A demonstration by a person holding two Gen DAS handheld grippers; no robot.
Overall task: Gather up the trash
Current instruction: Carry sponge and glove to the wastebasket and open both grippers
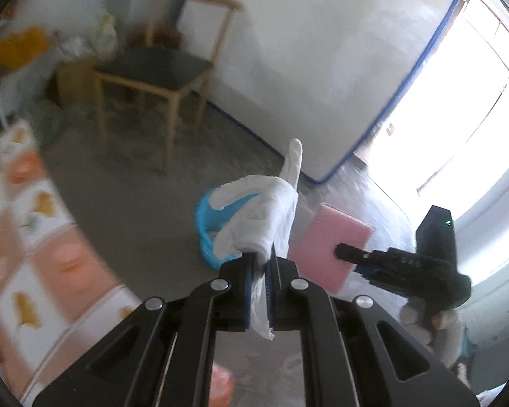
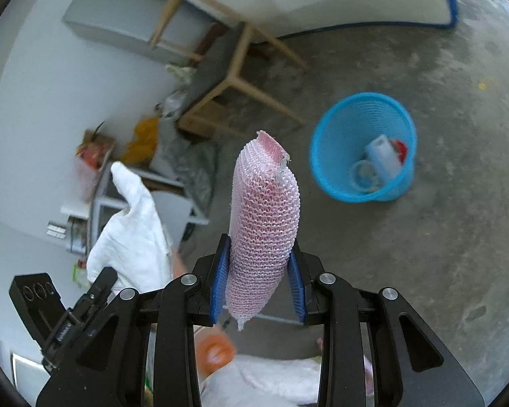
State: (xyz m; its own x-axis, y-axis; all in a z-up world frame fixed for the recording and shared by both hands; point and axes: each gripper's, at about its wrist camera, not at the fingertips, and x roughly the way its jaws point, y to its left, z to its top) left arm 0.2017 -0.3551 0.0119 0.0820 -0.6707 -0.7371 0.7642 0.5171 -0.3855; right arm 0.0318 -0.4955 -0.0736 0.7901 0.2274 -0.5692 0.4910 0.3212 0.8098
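Trash is in both claws, held clear of the floor, likely so it can be carried over the bin and dropped in. Nearest in the left wrist view, the left gripper is clenched on a crumpled white tissue, pinched low so most of the wad stands free above the pads and one twisted end pokes up. To its right in the same view, the right gripper reaches in from the right side with a pink foam net in its grip.

From the right wrist view, that claw is clenched around the net near its lower end, the blue pads squeezing the soft mesh tube, which stands upright with its torn top open. The tissue shows to the left.

Farther off, the blue bin stands on the concrete floor, right of the net and well apart from both claws; some scraps already lie inside. Beyond it stands a wooden chair, with a pale mattress leaning upright on the right.
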